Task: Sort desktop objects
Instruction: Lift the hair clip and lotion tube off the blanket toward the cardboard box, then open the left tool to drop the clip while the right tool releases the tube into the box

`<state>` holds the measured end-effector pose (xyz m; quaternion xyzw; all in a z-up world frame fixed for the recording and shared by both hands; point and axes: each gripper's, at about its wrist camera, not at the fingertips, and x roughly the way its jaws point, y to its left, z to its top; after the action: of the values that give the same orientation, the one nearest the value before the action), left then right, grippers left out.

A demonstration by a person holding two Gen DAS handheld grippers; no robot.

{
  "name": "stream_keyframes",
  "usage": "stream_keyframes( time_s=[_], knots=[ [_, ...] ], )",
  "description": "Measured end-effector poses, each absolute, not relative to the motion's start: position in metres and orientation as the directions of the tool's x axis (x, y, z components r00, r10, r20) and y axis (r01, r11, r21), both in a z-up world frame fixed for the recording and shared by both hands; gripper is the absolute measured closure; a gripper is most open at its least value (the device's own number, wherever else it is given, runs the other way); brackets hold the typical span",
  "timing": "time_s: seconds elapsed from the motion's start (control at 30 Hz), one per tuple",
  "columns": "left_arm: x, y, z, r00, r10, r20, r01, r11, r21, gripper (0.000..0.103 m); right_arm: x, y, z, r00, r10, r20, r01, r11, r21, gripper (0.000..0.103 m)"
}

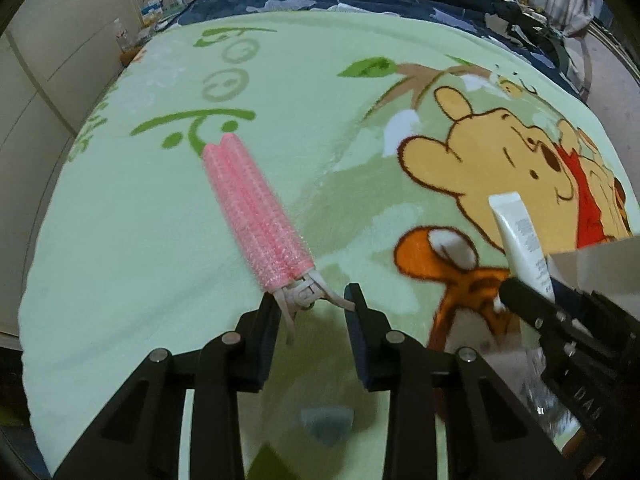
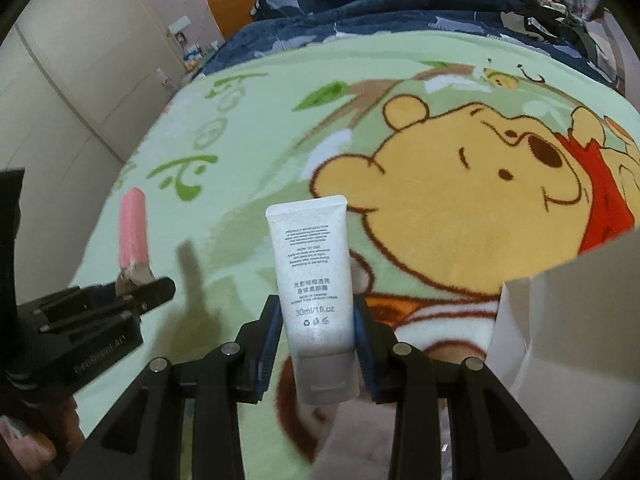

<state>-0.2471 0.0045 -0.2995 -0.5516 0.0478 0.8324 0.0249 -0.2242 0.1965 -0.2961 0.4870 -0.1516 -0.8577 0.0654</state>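
Right gripper [image 2: 316, 332] nearest lens: fingers pressed on both sides of white cream tube [image 2: 312, 264], tube upright, cap toward camera. Judgement: carry tube to white box [image 2: 568, 320] at right, keep squeeze light, tube soft.
Left gripper [image 1: 310, 304]: fingers part open, flanking metal clip end of pink hair roller clip [image 1: 252, 208], which lies on bed; whether gripped, cannot tell.
Surface: green cartoon-bear blanket [image 1: 320, 80]; dark blue quilt [image 2: 400, 8], orange headboard [image 2: 228, 4] beyond.

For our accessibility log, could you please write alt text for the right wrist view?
The right gripper clamps a white cream tube above a green Winnie the Pooh blanket. At left, the left gripper holds a pink hair-roller clip; a white box stands at right.
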Motion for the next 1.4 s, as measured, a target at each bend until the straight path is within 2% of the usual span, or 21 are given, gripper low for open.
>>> stream_keyframes(
  time_s=[0.33, 0.53, 0.77, 1.0, 1.4],
  knots=[
    [-0.172, 0.03, -0.23, -0.419, 0.017, -0.908, -0.191, -0.979, 0.07, 0.07, -0.156, 0.2, -0.214, -0.603, -0.26, -0.755, -0.058, -0.929, 0.366, 0.068],
    [-0.135, 0.068, -0.193, -0.412, 0.076, -0.908, -0.27, -0.962, 0.042, 0.07, -0.099, 0.229, -0.157, -0.675, -0.193, -0.712, -0.118, -0.924, 0.363, 0.068],
    [-0.113, 0.138, -0.148, -0.42, 0.159, -0.894, -0.355, -0.935, 0.0, 0.07, -0.053, 0.282, -0.124, -0.707, -0.085, -0.702, -0.215, -0.92, 0.328, 0.068],
    [-0.106, 0.208, -0.135, -0.403, 0.205, -0.892, -0.431, -0.902, -0.012, 0.07, -0.03, 0.333, -0.118, -0.705, 0.007, -0.709, -0.295, -0.912, 0.284, 0.068],
    [-0.104, 0.262, -0.154, -0.34, 0.196, -0.92, -0.499, -0.866, 0.0, 0.07, -0.022, 0.377, -0.142, -0.671, 0.015, -0.741, -0.338, -0.896, 0.288, 0.068]
  ],
)
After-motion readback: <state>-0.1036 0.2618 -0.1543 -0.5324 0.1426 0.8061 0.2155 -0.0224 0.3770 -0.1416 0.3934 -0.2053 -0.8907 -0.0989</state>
